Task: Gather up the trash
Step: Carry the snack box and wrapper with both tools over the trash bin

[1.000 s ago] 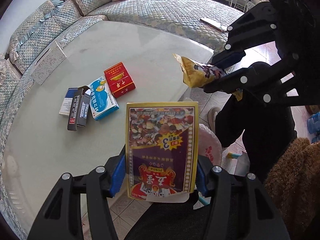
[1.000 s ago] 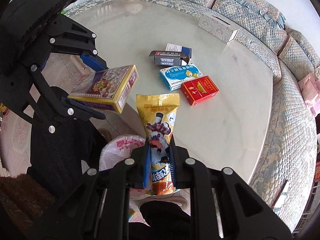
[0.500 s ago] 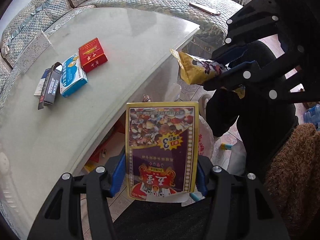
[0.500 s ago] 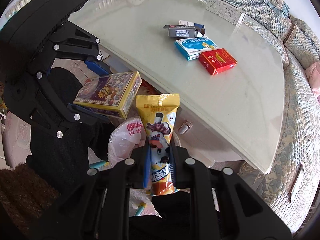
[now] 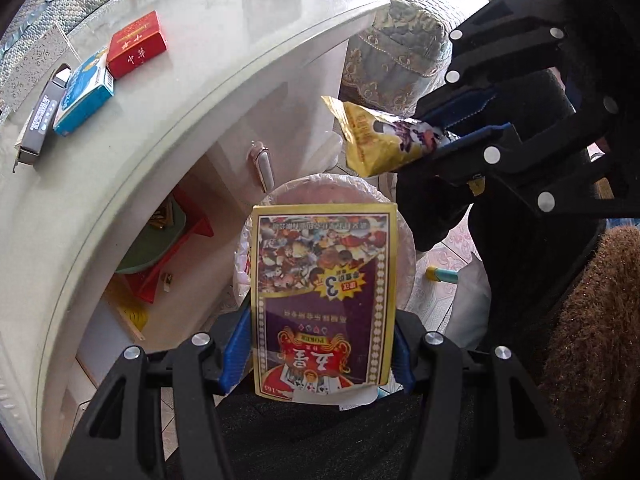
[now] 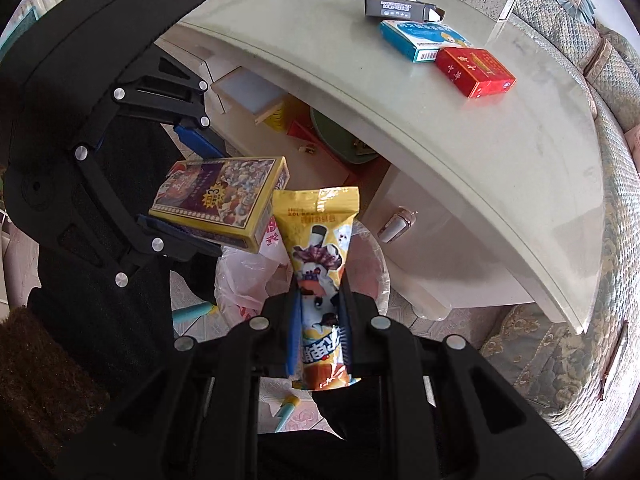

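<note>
My left gripper [image 5: 320,344] is shut on a yellow playing-card box [image 5: 324,292] and holds it above the bin lined with a white plastic bag [image 5: 320,186]. My right gripper [image 6: 320,320] is shut on a yellow snack wrapper [image 6: 320,248], which hangs over the same bin [image 6: 240,276]. In the right wrist view the card box [image 6: 224,204] is just left of the wrapper, pinched by the left gripper [image 6: 192,184]. The left wrist view shows the wrapper [image 5: 380,140] to the upper right in the right gripper [image 5: 460,128]. On the table lie a red box [image 6: 474,70], a blue box [image 6: 424,40] and a grey box [image 6: 400,8].
The round white table [image 5: 200,80] overhangs a cabinet with a drawer handle [image 5: 262,166] right beside the bin. A shelf under the table holds red and green items [image 5: 160,248]. A patterned sofa [image 6: 616,200] curves round the table. A teal stick [image 5: 442,276] lies on the tiled floor.
Both grippers have sunk from above the tabletop to below its edge, each with its item still held. The bin has come into full view beneath them.
</note>
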A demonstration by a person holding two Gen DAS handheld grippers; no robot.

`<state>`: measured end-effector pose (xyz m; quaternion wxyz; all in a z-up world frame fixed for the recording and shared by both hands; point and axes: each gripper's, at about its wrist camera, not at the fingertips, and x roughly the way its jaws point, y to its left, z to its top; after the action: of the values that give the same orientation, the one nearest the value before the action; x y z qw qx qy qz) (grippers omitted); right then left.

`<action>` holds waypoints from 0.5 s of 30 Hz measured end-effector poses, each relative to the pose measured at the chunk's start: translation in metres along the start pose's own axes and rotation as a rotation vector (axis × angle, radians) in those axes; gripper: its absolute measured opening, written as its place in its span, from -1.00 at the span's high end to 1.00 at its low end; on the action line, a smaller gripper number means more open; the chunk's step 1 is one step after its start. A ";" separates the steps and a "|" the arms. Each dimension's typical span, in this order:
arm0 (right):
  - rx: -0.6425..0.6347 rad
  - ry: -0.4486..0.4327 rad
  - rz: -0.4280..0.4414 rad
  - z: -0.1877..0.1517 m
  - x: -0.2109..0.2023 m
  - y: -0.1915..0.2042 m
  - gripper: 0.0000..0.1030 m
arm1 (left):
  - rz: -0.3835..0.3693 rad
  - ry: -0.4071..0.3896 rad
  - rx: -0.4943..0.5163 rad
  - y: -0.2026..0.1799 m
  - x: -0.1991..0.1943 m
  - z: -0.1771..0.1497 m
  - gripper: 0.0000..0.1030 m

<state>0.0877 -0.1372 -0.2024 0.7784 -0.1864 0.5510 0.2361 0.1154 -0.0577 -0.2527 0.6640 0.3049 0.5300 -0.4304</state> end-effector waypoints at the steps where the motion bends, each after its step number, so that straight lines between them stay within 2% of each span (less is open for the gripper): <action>1: 0.003 0.004 0.004 -0.001 0.004 0.000 0.67 | -0.009 0.007 -0.008 0.002 0.005 0.001 -0.08; 12: 0.062 0.067 0.053 -0.008 0.060 -0.012 0.67 | -0.089 0.069 -0.057 0.014 0.064 0.004 -0.08; 15: 0.074 0.088 0.061 -0.010 0.076 -0.014 0.67 | -0.086 0.091 -0.051 0.015 0.081 0.004 -0.09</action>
<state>0.1096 -0.1422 -0.2774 0.7523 -0.1509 0.5984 0.2309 0.1361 -0.0742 -0.3308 0.6276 0.2840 0.5831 -0.4306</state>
